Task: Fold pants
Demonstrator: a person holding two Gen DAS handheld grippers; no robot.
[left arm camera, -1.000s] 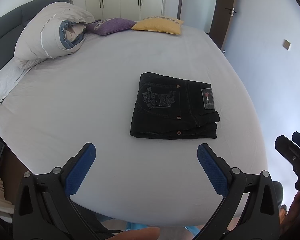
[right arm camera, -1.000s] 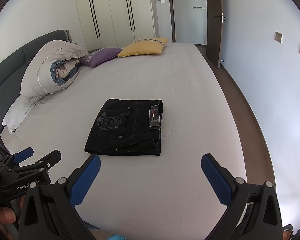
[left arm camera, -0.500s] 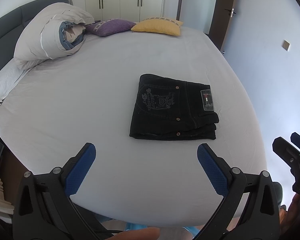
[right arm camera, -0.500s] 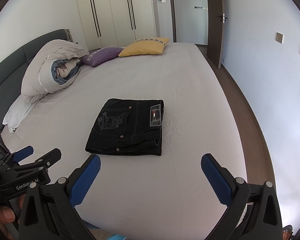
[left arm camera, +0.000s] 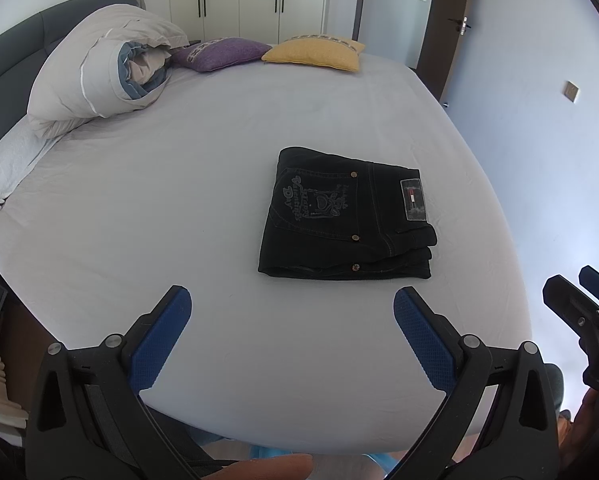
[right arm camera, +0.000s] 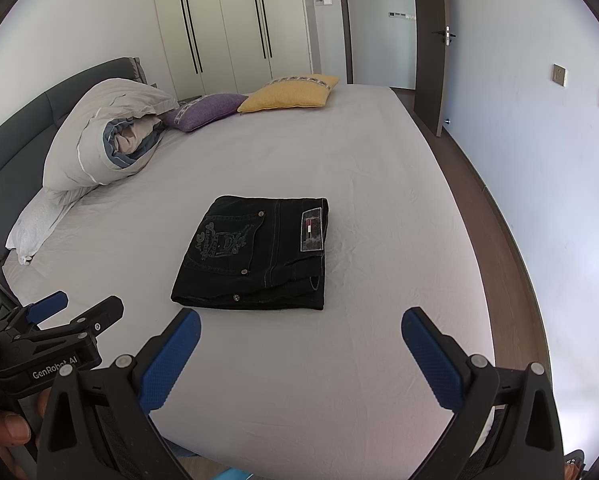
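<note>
Lying on the white-sheeted bed (right arm camera: 339, 360): one folded pair of black denim pants (right arm camera: 255, 254), two square cushions, purple (right arm camera: 205, 114) and yellow (right arm camera: 289, 94), one rolled grey duvet (right arm camera: 107, 140).

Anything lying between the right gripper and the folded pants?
No: only bare sheet separates the right gripper from the pants, seen in the right wrist view.

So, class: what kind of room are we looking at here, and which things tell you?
A bedroom, most likely: a wide bed with cushions and a rolled duvet, and tall wardrobe doors behind it.
</note>
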